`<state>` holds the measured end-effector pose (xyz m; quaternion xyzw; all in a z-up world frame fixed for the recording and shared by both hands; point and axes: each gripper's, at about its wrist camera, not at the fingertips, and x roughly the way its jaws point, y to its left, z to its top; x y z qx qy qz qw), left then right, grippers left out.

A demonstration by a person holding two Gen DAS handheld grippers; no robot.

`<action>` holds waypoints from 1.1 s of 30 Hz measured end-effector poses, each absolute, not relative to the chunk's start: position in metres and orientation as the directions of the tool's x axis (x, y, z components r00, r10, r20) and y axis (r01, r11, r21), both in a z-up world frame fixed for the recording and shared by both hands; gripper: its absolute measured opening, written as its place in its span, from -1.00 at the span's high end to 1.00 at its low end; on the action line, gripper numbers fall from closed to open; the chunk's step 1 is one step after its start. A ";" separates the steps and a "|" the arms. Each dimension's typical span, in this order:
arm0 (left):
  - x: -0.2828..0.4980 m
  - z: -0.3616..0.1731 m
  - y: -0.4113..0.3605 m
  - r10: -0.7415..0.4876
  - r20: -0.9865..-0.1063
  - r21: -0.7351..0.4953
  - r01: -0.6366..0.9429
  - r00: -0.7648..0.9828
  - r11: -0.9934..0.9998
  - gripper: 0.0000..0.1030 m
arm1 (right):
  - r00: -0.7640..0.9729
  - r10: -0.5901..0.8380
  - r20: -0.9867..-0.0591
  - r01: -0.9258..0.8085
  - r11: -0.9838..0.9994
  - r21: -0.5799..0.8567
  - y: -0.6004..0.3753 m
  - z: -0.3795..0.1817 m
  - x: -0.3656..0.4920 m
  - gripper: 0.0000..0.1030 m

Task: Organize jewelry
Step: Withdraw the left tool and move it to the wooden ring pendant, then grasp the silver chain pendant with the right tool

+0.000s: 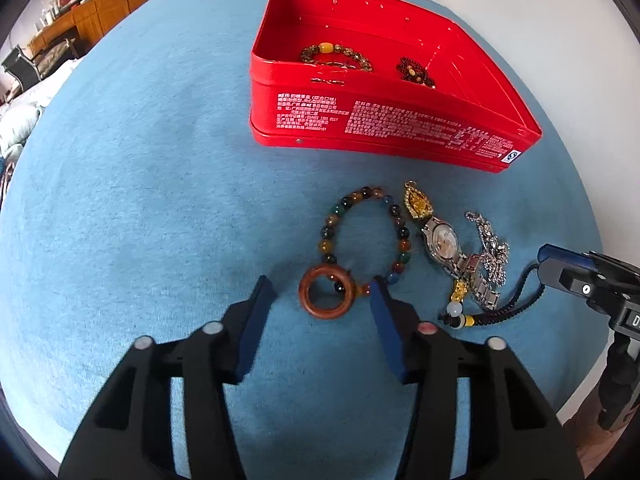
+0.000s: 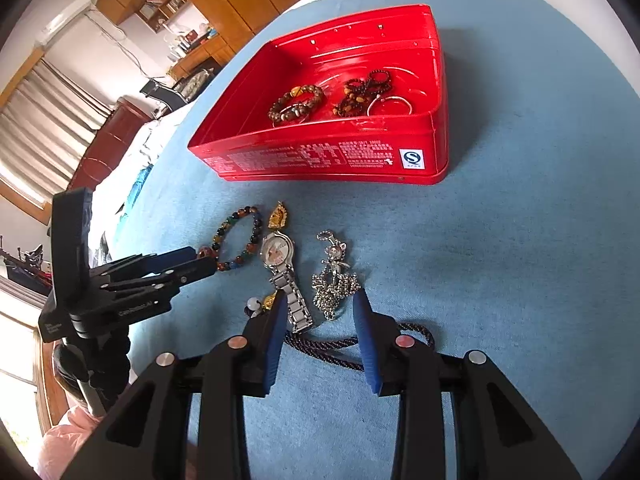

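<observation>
A red tin box [image 1: 400, 128] [image 2: 320, 160] holds several bead bracelets [image 2: 296, 104] and a silver bangle [image 2: 390, 105]. On the blue cloth in front of it lie a multicoloured bead bracelet [image 1: 362, 236] [image 2: 240, 240] with a brown wooden ring [image 1: 327, 295], a gold pendant [image 1: 418, 199] [image 2: 278, 215], a silver watch [image 1: 442, 244] [image 2: 280, 264], a silver chain [image 1: 494, 252] [image 2: 334, 280] and a dark cord with charms [image 1: 488, 314] [image 2: 320, 344]. My left gripper [image 1: 323, 288] is open, its fingers on either side of the wooden ring. My right gripper [image 2: 320, 300] is open over the watch strap and chain.
The blue cloth [image 1: 140, 200] covers a round-looking table with a white edge [image 1: 520, 8]. Wooden cabinets [image 2: 240, 0], a desk and a chair stand in the room beyond. The right gripper shows at the right edge of the left wrist view [image 1: 588, 280].
</observation>
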<state>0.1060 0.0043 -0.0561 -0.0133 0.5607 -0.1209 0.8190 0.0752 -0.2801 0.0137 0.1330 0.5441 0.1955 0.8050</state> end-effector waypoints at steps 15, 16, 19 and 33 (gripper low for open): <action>0.105 -0.051 0.006 -0.268 -0.903 -0.212 0.192 0.337 0.958 0.44 | 0.305 0.444 -0.842 -0.159 0.896 0.415 -0.274 0.005 0.083 0.27; 0.100 -0.048 0.009 -0.267 -0.900 -0.211 0.190 0.344 0.959 0.44 | 0.303 0.437 -0.847 -0.155 0.899 0.409 -0.273 0.004 0.084 0.26; 0.094 -0.039 0.014 -0.264 -0.891 -0.208 0.185 0.369 0.960 0.44 | 0.292 0.419 -0.860 -0.147 0.908 0.393 -0.271 0.001 0.087 0.26; 0.087 -0.028 0.020 -0.264 -0.880 -0.211 0.173 0.395 0.962 0.44 | 0.252 0.355 -0.900 -0.163 0.932 0.323 -0.252 -0.016 0.105 0.16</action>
